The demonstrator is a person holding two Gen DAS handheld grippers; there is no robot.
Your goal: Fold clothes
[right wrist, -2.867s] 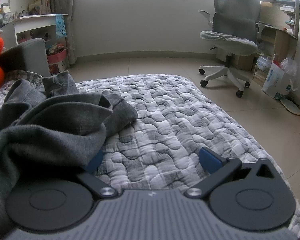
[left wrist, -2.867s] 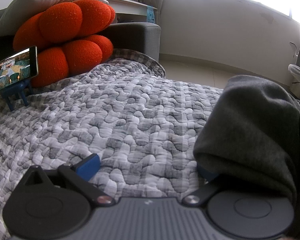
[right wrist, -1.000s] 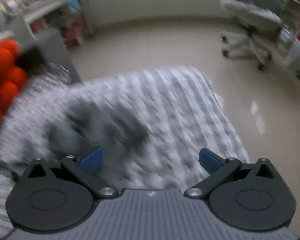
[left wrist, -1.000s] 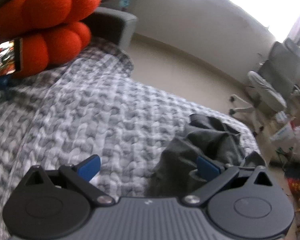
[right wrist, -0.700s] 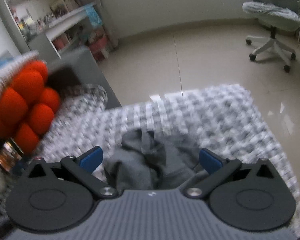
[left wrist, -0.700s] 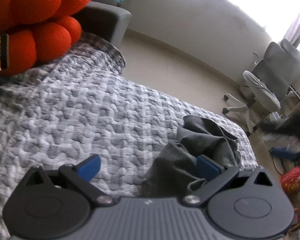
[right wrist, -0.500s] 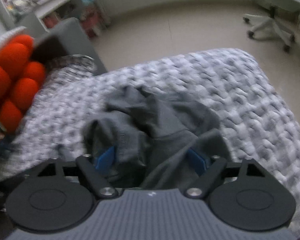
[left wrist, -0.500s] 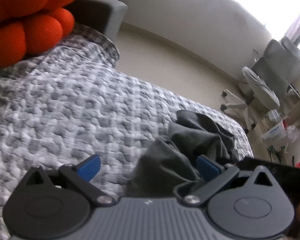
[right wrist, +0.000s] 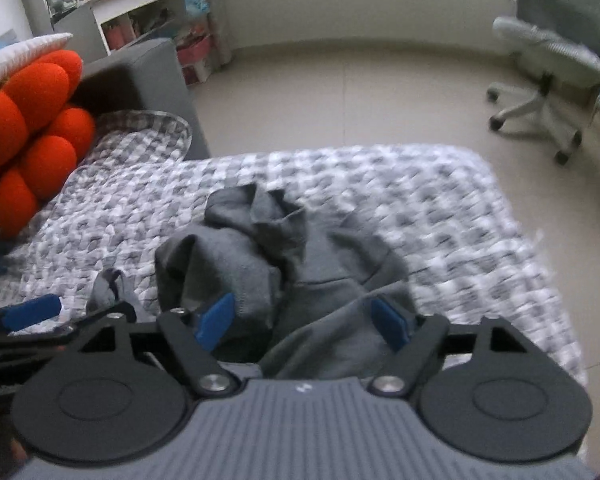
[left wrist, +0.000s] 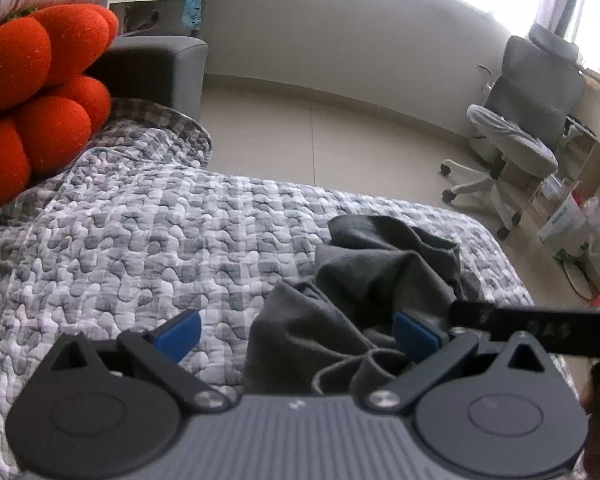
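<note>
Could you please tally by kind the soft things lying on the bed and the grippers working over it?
Grey garment: 1
Orange knot cushion: 1
Checked quilt: 1
Grippers: 2, left gripper and right gripper
Total: 5

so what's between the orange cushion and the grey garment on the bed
Only bare quilt between the orange cushion and the grey garment, clearest in the left wrist view.

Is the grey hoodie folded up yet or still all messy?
Still messy. The grey hoodie lies crumpled in a lumpy heap on the checked quilt, with no neat flat folds.
</note>
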